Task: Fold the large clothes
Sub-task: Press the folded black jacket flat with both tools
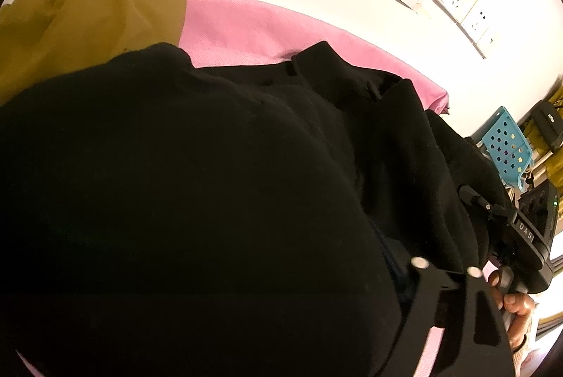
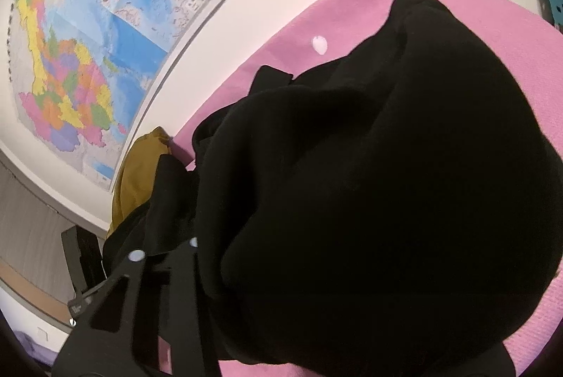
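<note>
Black garment point(image 1: 197, 201) bunched on the pink-covered table point(image 1: 246, 25), both tongs at its near edge.

Left gripper point(image 1: 198, 266) and right gripper point(image 2: 163, 248) each appear clamped on black cloth; fingertips buried, so not certain. Garment fills both views, hiding most of the table. Beyond: mustard garment point(image 1: 88, 7) at the far-left edge, teal perforated basket point(image 1: 506, 148) off the right corner, wall map point(image 2: 88, 60), sockets point(image 1: 461, 7).
</note>
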Demonstrator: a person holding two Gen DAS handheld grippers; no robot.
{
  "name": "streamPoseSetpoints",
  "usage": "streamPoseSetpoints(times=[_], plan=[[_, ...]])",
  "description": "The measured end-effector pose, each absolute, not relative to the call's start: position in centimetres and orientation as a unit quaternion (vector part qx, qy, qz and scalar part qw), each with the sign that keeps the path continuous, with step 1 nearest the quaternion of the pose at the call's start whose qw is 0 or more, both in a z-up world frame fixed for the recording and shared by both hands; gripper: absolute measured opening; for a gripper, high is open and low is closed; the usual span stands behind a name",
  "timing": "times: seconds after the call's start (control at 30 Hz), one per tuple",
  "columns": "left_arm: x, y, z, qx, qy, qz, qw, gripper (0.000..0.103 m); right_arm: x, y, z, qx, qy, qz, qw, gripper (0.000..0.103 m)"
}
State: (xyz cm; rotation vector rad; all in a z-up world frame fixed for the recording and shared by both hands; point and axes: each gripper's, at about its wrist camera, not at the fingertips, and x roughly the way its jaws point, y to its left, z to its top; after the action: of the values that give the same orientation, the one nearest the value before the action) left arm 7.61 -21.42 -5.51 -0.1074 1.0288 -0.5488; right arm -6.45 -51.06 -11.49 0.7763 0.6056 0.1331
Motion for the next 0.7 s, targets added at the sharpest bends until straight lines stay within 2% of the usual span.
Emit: streamPoseSetpoints(times=[0.07,0.13,0.27,0.4,0.5,0.63,0.7], plan=[[7.7,-21.3,-5.4,-0.056,0.486,-0.259,0.833,0.072,-6.6,-51.1,-11.3,0.373,0.289,0.068,0.879,0.039],[7.9,-21.3,-5.4,-0.060,0.488,-0.260,0.831,0.071,-6.3,-51.2,-11.6,0.380,0.292,0.067,0.875,0.045],[7.8,-21.4,-5.6,-0.057,0.483,-0.258,0.835,0.071,-6.1,-51.3,-11.9,0.389,0.293,0.069,0.871,0.048],[7.4,-21.5,-5.1,-0.051,0.475,-0.259,0.839,0.057,-6.6,-51.0,-11.3,0.379,0.284,0.072,0.878,0.034],[6.9,-21.5,-4.4,-0.045,0.466,-0.264,0.843,0.049,-7.7,-50.9,-10.0,0.380,0.263,0.084,0.883,0.030],[5.7,-20.8,-2.5,-0.051,0.461,-0.285,0.839,0.046,-9.8,-50.2,-7.6,0.371,0.237,0.110,0.891,0.029],[5.0,-19.8,-1.5,-0.068,0.457,-0.307,0.832,0.048,-11.0,-50.1,-7.1,0.371,0.228,0.119,0.892,0.029]])
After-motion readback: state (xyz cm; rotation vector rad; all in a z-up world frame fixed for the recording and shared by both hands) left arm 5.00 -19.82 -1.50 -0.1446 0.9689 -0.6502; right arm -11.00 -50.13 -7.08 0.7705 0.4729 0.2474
